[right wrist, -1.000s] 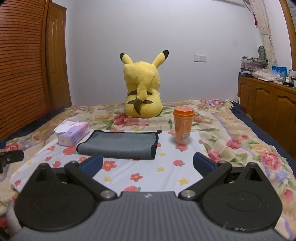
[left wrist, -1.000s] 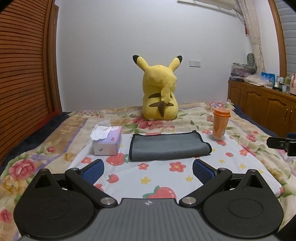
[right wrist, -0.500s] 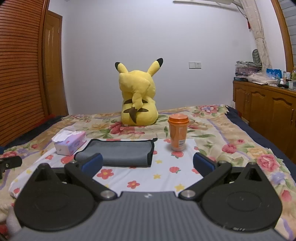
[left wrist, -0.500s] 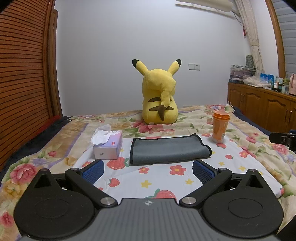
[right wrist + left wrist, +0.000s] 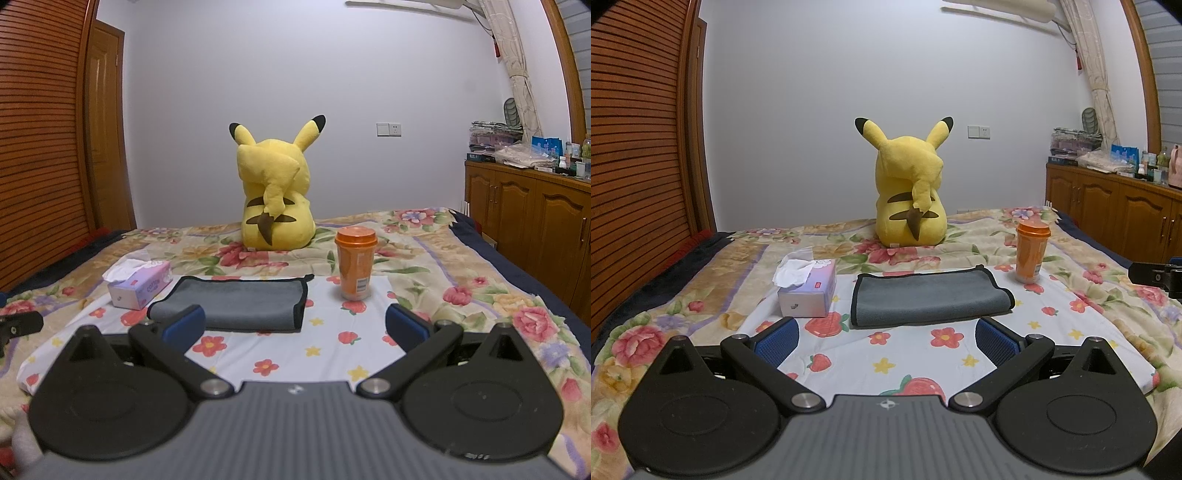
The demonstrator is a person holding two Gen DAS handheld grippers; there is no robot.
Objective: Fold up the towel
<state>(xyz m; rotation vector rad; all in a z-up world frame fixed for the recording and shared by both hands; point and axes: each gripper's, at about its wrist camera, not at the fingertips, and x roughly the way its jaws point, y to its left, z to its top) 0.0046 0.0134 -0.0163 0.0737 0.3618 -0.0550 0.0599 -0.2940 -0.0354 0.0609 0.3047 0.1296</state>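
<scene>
The tissue box (image 5: 807, 290) sits left of the grey towel (image 5: 929, 298), apparently already folded, flat on the bedspread (image 5: 886, 354), orange cup (image 5: 1030, 254) right; left gripper (image 5: 886, 338) and right gripper (image 5: 295, 325) hover short of it, fingers spread wide, empty, seemingly readying a grasp

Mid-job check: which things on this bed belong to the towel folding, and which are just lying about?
Belongs to the job:
- grey towel, lying flat on the bed
- left hand-held gripper, open, short of the towel
- right hand-held gripper, open

Just lying about:
- tissue box, left of the towel
- orange cup, to its right
- yellow plush toy, behind it
</scene>
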